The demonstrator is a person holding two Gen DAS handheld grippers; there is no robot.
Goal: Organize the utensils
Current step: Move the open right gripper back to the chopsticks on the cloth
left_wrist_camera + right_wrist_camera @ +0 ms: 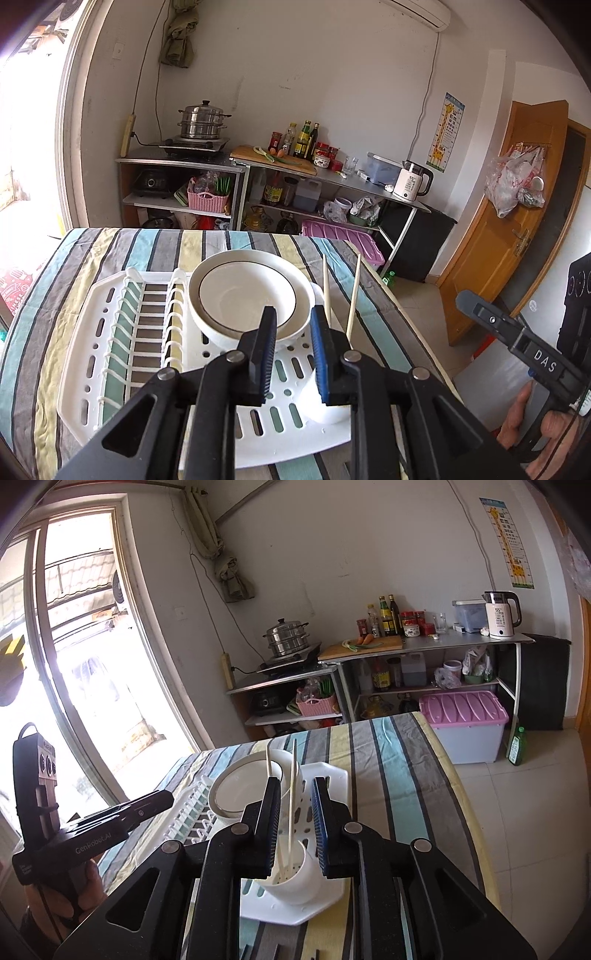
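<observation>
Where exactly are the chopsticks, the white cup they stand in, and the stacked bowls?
chopsticks [292, 797], right wrist view, mid-shaft of the nearer stick.
utensil cup [295, 880], right wrist view, its front outer wall.
bowls [245, 291], left wrist view, inside floor of the top bowl.

At the right edge of the left wrist view, the right gripper [466, 299] carries the letters "DAS". At lower left of the right wrist view, the left gripper [168, 797] reads "GenRobot.AI". The white kettle [499, 614] at upper right shows "55" on its panel.
</observation>
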